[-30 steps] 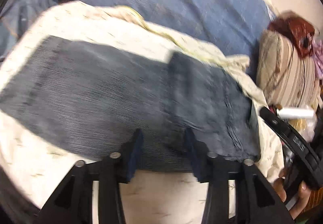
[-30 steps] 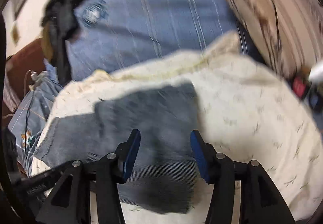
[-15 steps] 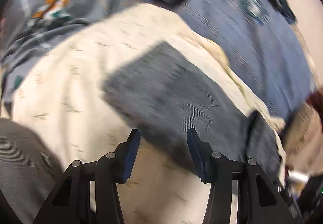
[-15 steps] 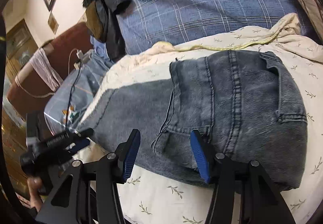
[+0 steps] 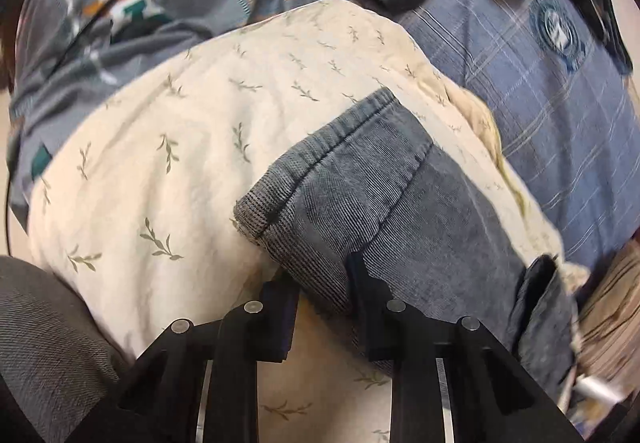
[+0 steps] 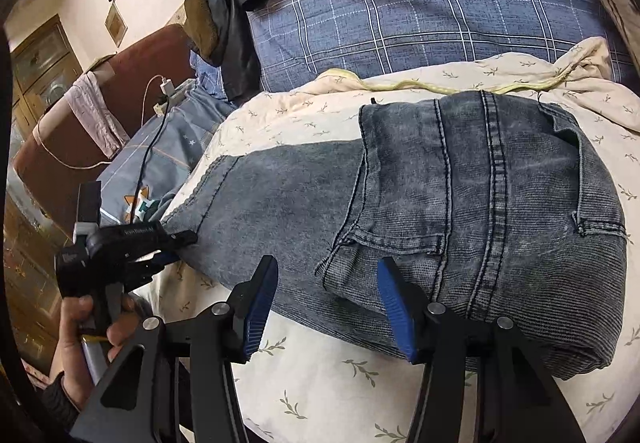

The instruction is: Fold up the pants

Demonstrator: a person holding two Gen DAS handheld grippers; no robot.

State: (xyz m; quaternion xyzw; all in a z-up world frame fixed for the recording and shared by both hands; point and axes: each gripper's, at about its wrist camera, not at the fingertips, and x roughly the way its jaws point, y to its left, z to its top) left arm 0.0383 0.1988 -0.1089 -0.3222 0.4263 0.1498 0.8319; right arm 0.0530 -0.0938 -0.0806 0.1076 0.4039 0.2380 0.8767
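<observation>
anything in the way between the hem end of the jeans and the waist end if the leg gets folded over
Nothing visible: the grey denim jeans lie flat on the cream leaf-print cover, with the left gripper closing at the hem.

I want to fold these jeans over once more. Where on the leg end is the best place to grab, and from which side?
Grip the jeans at the hemmed cuff, on its near corner. That stitched edge is thick, lies flat on the leaf-print cover and hangs free toward you, so come in low from the near side, one finger under. The left hand-held gripper already straddles that edge.
</observation>
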